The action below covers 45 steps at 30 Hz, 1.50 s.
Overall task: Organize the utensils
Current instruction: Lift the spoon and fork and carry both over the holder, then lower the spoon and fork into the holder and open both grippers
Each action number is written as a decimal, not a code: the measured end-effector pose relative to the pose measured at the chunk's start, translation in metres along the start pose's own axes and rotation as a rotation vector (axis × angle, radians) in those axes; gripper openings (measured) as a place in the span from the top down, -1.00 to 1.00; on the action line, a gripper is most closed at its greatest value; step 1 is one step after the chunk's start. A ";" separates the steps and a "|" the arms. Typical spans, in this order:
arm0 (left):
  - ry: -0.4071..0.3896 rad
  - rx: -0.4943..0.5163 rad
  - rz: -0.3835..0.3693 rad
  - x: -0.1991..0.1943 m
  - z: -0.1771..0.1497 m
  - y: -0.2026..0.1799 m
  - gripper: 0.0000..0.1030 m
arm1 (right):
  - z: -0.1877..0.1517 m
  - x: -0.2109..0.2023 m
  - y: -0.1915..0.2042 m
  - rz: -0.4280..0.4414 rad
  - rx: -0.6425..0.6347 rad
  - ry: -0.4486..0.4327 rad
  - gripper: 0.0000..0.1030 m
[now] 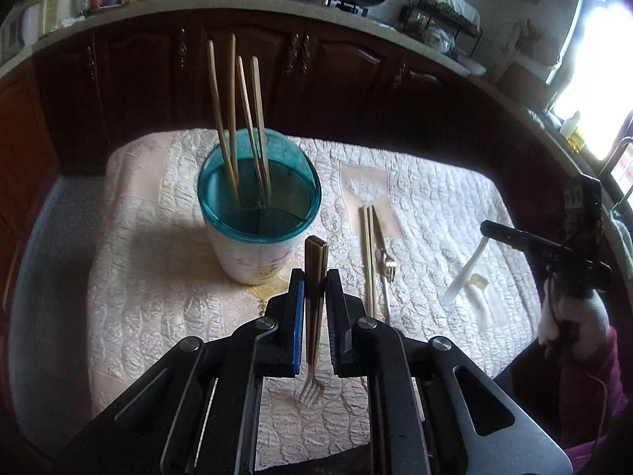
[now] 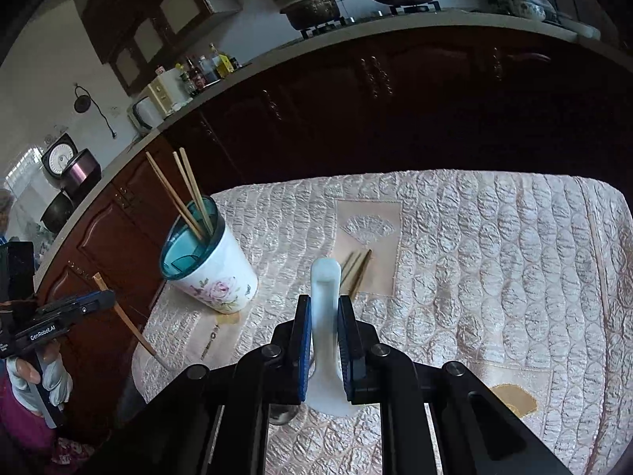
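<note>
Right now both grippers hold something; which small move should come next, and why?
Probably carry the left gripper forward over the holder and lower its fork in. The fork, wooden handle pointing at the cup, is clamped just short of the rim; chopsticks stand at the far side, leaving the near side open. The right gripper holds the white spoon.

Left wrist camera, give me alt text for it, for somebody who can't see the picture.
The left gripper is shut on a wooden-handled fork, tines toward the camera, just in front of a teal-rimmed utensil cup holding four chopsticks. On the quilted cloth to the right lie more chopsticks with a metal spoon and fork; further right, the right gripper holds a white spoon.
</note>
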<state>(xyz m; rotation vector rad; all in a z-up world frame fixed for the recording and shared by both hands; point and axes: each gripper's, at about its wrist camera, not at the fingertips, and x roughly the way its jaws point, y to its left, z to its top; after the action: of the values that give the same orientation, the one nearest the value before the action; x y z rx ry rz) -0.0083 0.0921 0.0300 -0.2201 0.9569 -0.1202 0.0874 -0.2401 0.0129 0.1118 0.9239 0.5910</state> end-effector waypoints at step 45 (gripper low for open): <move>-0.163 -0.055 0.174 0.023 0.097 0.056 0.83 | 0.068 0.156 0.191 0.127 -0.162 0.060 0.77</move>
<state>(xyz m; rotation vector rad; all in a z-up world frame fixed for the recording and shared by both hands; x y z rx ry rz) 0.0848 0.1552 0.0522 -0.1933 0.8133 0.0829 0.1289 0.0121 0.0064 0.0068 0.9282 0.7886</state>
